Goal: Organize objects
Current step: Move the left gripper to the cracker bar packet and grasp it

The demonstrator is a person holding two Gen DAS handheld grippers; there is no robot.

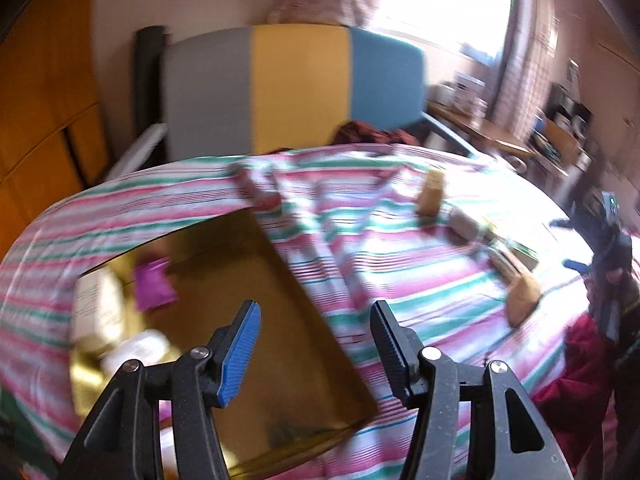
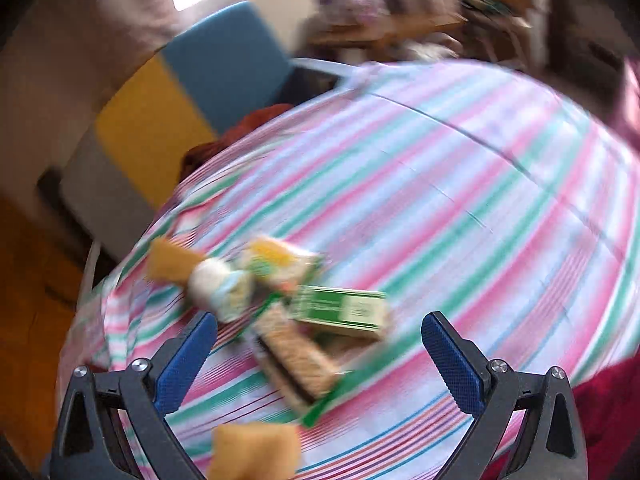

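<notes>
Now both your jaws gape empty, left gripper (image 1: 316,344) over the cardboard box (image 1: 280,312), right gripper (image 2: 320,352) over the snack packets (image 2: 296,320) on the striped cloth (image 2: 460,184): probably between picks, so next close on one packet.

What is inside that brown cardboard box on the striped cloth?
Inside the cardboard box lie a purple packet, a white carton and a pale, blurred item. The left gripper hides the box's near part, so more may sit there.
</notes>
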